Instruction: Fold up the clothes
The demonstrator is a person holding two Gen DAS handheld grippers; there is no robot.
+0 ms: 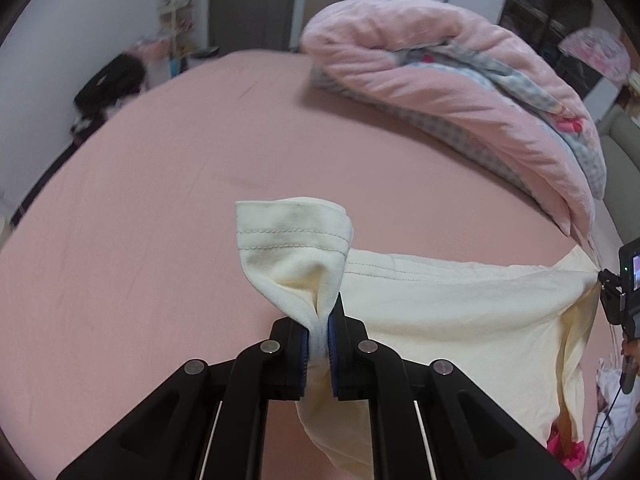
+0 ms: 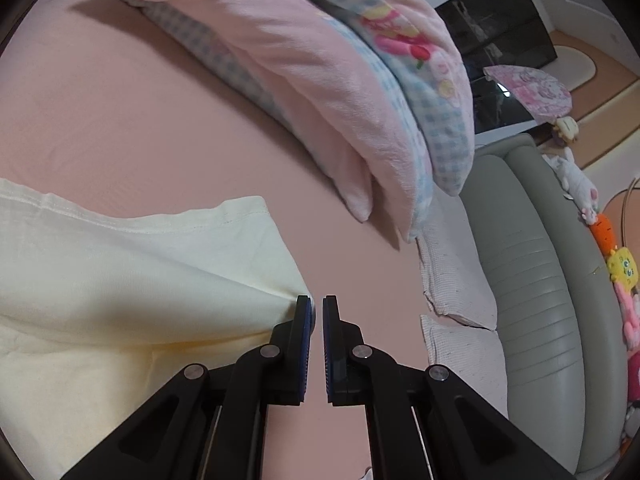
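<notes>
Cloth fills the narrow gap between the pads of the left claw (image 1: 319, 344), which is clenched on a bunched corner of a cream shirt (image 1: 452, 320). Above the pinch, a hemmed flap (image 1: 292, 232) with a double row of stitching stands up and curls over. From there the shirt stretches to the right, lifted off the bed (image 1: 140, 208), with a stitched hem running along its upper edge and the rest of the cloth hanging below.

At the far right of the left wrist view, the shirt gathers to a point at the right claw (image 1: 600, 276), where a person's hand (image 1: 630, 350) holds the tool. In the right wrist view, the right claw (image 2: 317, 312) is closed down to a slim slot; the shirt (image 2: 120, 280) pulls taut to the tip of its left pad (image 2: 306, 320), and the fabric seems caught right there, though the pinch itself is hard to see.

Beyond both claws lies the pink sheet of the bed. A folded pink quilt (image 2: 280, 60) with a blue checked lining rests on the far side of it. A grey padded headboard (image 2: 532, 280) stands at the right, with soft toys (image 2: 616, 264) along its outer edge. A dark bag (image 1: 112, 84) sits off the far left corner of the bed.
</notes>
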